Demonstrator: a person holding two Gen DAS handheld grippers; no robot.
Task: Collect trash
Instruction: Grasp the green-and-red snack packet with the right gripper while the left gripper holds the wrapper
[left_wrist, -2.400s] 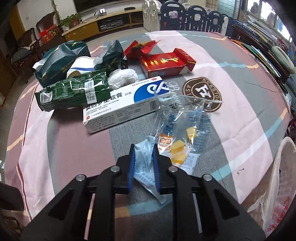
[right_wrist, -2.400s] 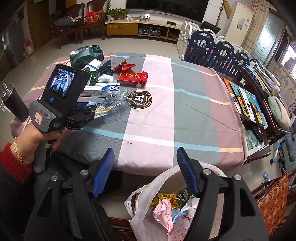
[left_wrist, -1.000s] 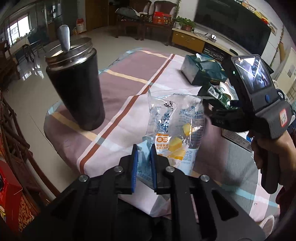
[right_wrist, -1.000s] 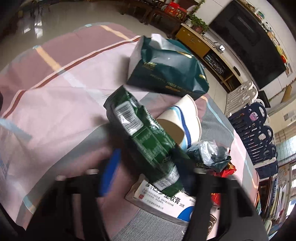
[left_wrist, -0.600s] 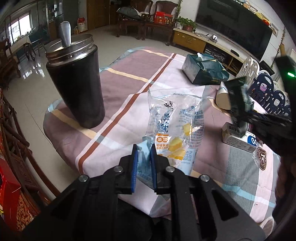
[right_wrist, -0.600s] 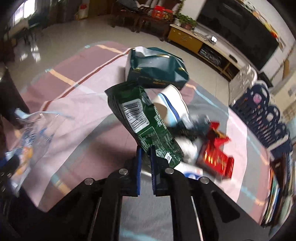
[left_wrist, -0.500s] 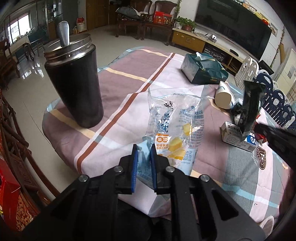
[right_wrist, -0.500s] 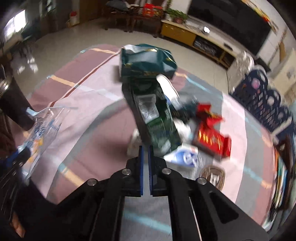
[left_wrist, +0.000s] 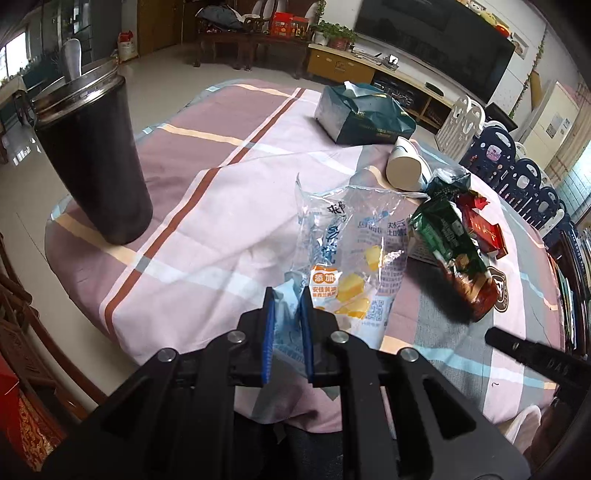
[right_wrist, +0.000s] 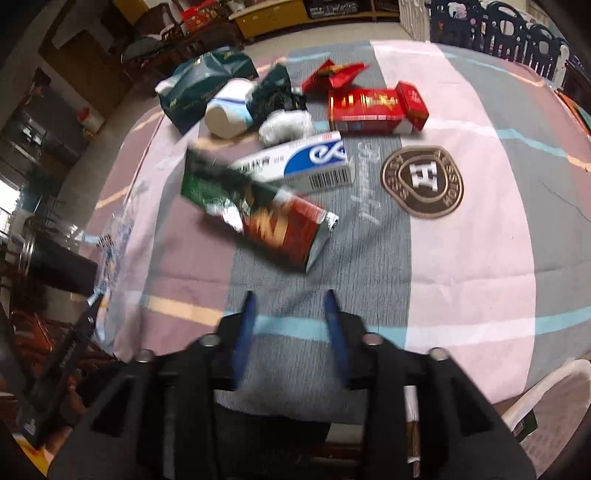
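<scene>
My left gripper (left_wrist: 287, 308) is shut on the corner of a clear plastic snack bag (left_wrist: 352, 254) with yellow cubes printed on it, held over the table's near edge. My right gripper (right_wrist: 290, 306) is open and empty. A green and red snack packet (right_wrist: 258, 218) appears blurred just beyond its fingertips, apart from them; it also shows in the left wrist view (left_wrist: 452, 254). Further trash lies behind: a white and blue box (right_wrist: 299, 160), a red carton (right_wrist: 373, 107), a paper cup (right_wrist: 229, 110), a dark green bag (right_wrist: 207, 88).
A tall black steel tumbler (left_wrist: 90, 162) stands at the table's left corner. The striped tablecloth (right_wrist: 461, 240) has a round brown logo (right_wrist: 423, 181). A white plastic bag rim (right_wrist: 546, 391) shows at the lower right. Chairs and a TV cabinet stand beyond the table.
My right gripper, shut on the green packet half a second ago, has opened and the packet is out of it. My left gripper still holds the clear bag, hardly moved.
</scene>
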